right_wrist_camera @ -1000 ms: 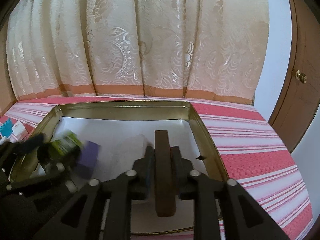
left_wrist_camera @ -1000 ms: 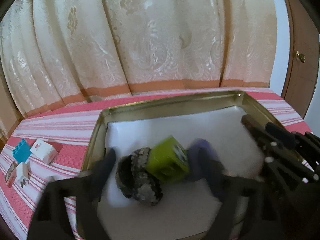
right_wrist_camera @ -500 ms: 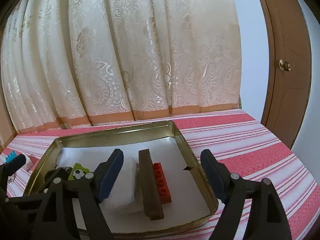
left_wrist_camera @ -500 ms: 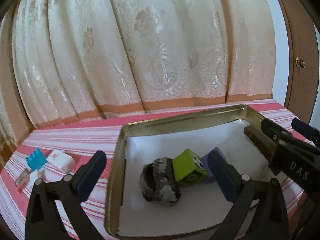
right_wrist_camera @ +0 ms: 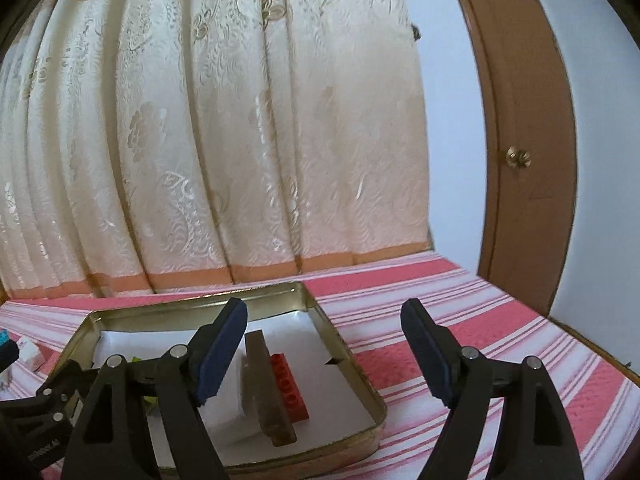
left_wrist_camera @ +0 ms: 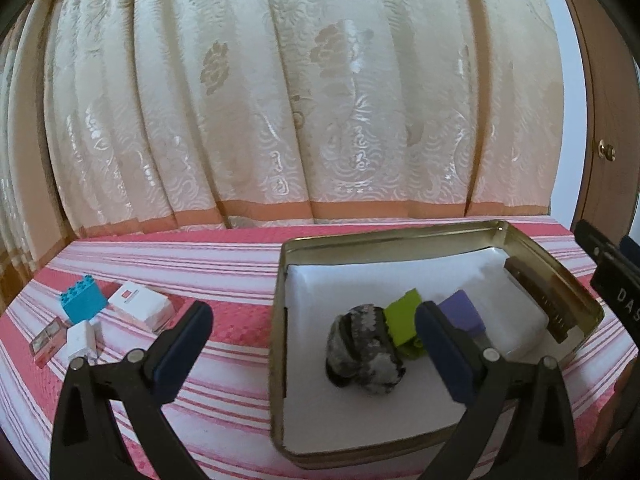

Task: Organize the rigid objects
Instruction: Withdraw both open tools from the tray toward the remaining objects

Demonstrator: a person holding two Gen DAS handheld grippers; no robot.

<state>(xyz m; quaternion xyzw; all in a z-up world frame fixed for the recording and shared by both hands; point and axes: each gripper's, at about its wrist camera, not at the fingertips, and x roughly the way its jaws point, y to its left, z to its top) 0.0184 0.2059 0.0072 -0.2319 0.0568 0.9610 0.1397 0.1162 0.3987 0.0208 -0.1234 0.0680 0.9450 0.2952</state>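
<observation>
A gold tin tray (left_wrist_camera: pixel 280 320) lined with white paper holds a grey patterned lump (left_wrist_camera: pixel 362 350), a green block (left_wrist_camera: pixel 402 320), a purple block (left_wrist_camera: pixel 460 312) and a brown bar (left_wrist_camera: pixel 536 292). In the right wrist view the tray (right_wrist_camera: pixel 352 372) shows the brown bar (right_wrist_camera: pixel 266 384) and a red brick (right_wrist_camera: pixel 290 386). My left gripper (left_wrist_camera: pixel 312 348) is open and empty, raised above the tray's left rim. My right gripper (right_wrist_camera: pixel 324 348) is open and empty above the tray's right side. A blue brick (left_wrist_camera: pixel 82 298), a white box (left_wrist_camera: pixel 140 306), a white plug (left_wrist_camera: pixel 80 342) and a small card (left_wrist_camera: pixel 46 342) lie on the cloth at left.
The table wears a red and white striped cloth (left_wrist_camera: pixel 224 280). A cream curtain (left_wrist_camera: pixel 300 100) hangs behind it. A brown wooden door with a knob (right_wrist_camera: pixel 518 158) stands at the right.
Both grippers opened and drew back and up from the tray. The left one let go of the green and purple blocks; the right one left the brown bar beside the red brick.
</observation>
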